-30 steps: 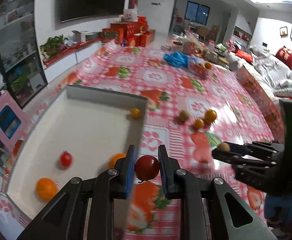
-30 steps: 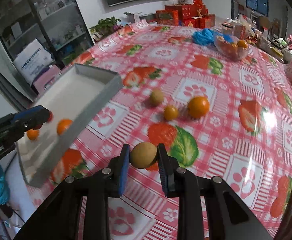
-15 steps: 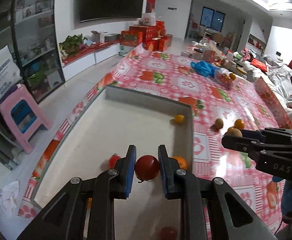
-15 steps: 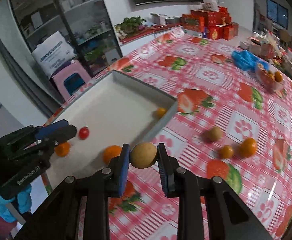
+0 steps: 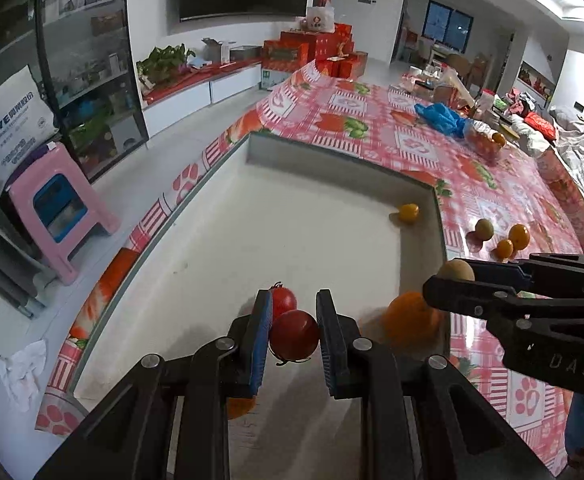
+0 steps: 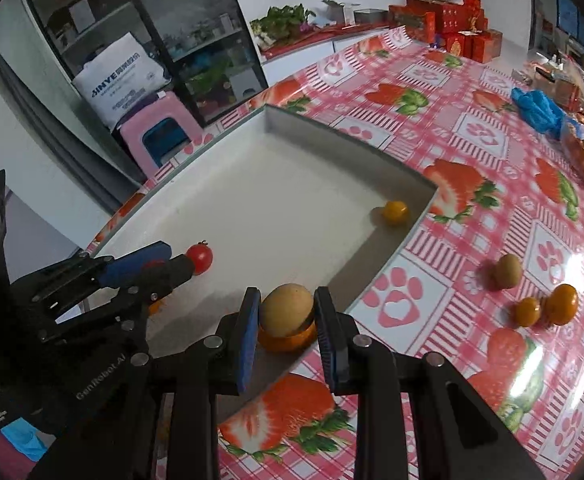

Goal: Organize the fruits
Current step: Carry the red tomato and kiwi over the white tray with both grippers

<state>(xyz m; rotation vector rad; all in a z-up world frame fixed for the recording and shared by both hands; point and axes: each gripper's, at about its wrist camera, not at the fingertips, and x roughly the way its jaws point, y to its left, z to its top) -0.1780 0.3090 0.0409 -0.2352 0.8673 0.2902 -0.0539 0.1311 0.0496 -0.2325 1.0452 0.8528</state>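
Left gripper (image 5: 294, 334) is clamped tight on a red tomato (image 5: 294, 335), hanging over the white tray (image 5: 332, 160) near its front end. Right gripper (image 6: 286, 314) squeezes a tan kiwi (image 6: 286, 309) right above the tray's near wall, over an orange (image 6: 287, 342). Another tomato (image 6: 199, 258) and a small orange (image 6: 395, 212) sit in the tray; three more fruits wait on the tablecloth (image 6: 472, 140).

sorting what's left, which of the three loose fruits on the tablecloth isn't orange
The brownish-green fruit, farthest from the camera of the three. The other two are orange and sit side by side.
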